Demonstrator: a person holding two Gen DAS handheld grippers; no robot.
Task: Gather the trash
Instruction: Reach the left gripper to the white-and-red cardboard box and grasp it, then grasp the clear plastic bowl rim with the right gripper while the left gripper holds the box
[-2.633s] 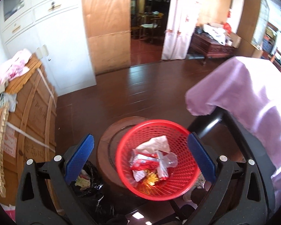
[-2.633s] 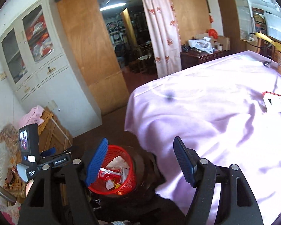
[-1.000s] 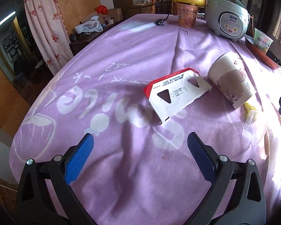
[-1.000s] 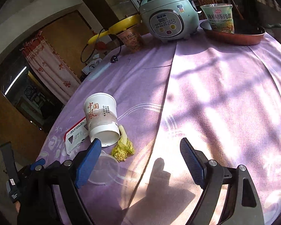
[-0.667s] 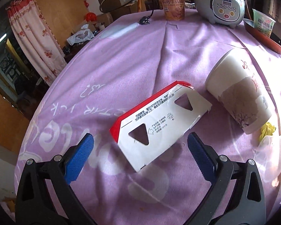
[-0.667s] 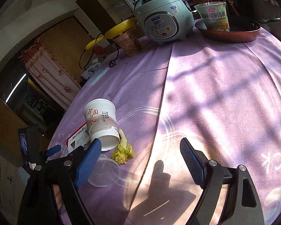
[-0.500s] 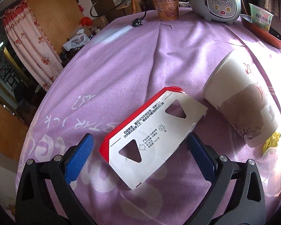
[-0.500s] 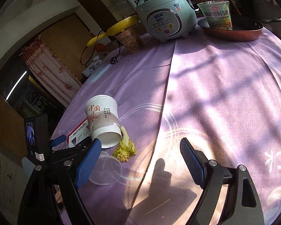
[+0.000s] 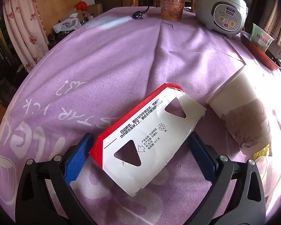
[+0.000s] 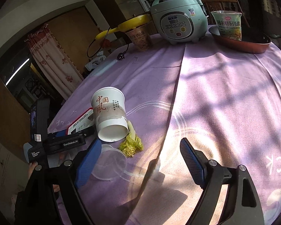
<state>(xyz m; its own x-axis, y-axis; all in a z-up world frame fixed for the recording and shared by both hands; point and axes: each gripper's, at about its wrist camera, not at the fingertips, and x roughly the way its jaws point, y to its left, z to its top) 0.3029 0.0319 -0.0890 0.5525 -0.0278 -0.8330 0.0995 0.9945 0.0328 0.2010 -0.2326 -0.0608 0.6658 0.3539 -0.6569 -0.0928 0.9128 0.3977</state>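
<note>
The left tongs point(image 9: 140, 153) are standing wide apart around a flattened red-and-white carton point(image 9: 146, 136), one blue pad at each of its ends. The left pad point(image 9: 76, 161) is sitting just beside the carton's red corner, and the right pad point(image 9: 202, 157) is partly tucked behind its white edge; whether either pad is pressing on the card cannot be told. The carton is lying on the purple cloth of the worktop point(image 9: 106, 56), slanting up toward the right, with two triangular cut-outs showing in its white face. Just to its right, a white paper cup point(image 9: 241, 112) is lying on its side, its base pointing toward the carton. Past the cup, at the frame's right edge, a scrap of yellow-green vegetable point(image 9: 260, 152) and a clear plastic lid point(image 9: 264, 168) are showing. At the far edge of the worktop, a brown noodle tub point(image 9: 171, 6), a pale green rice cooker point(image 9: 221, 9) and a green noodle cup point(image 9: 261, 39) in a red pan point(image 9: 262, 56) are standing.

In the right wrist view, the left tongs' black body point(image 10: 65, 142) is reaching in from the left toward the carton point(image 10: 80, 121). The paper cup point(image 10: 110, 116) is lying next to it, open mouth toward the camera, the vegetable scrap point(image 10: 131, 144) touching its rim. The clear lid point(image 10: 110, 165) is lying beside the left pad point(image 10: 88, 163) of the right tongs point(image 10: 140, 161), which are hanging wide open over bare cloth, holding nothing.
</note>
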